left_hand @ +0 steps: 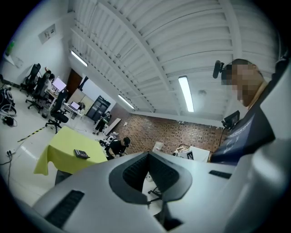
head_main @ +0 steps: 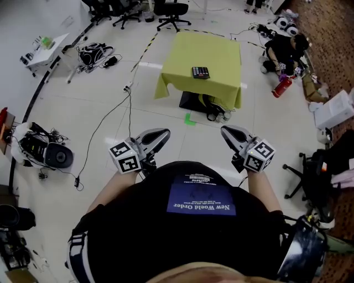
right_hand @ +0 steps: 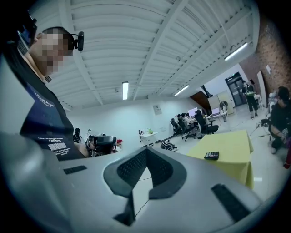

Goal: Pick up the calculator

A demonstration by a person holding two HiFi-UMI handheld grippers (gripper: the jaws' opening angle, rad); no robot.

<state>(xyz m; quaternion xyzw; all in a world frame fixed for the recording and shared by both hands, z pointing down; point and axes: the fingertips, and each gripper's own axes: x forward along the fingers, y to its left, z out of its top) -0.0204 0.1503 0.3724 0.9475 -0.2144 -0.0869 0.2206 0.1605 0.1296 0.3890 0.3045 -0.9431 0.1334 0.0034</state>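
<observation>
Grey left hand-held gripper [head_main: 164, 133] level, closed

The keys of the calculator [head_main: 201, 72] are too small to be read in any view. What bears the yellow cloth [head_main: 221, 55] is hidden by it, and the dark objects [head_main: 194, 101] beneath are partly covered. An office chair [head_main: 172, 10] is cut off by the head view's upper edge.

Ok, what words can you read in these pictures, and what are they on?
"New World Order": on the blue patch of the person's black shirt, upside down in the head view.
Small white print above it: too small to read.
Calculator keys: too small to read.
</observation>
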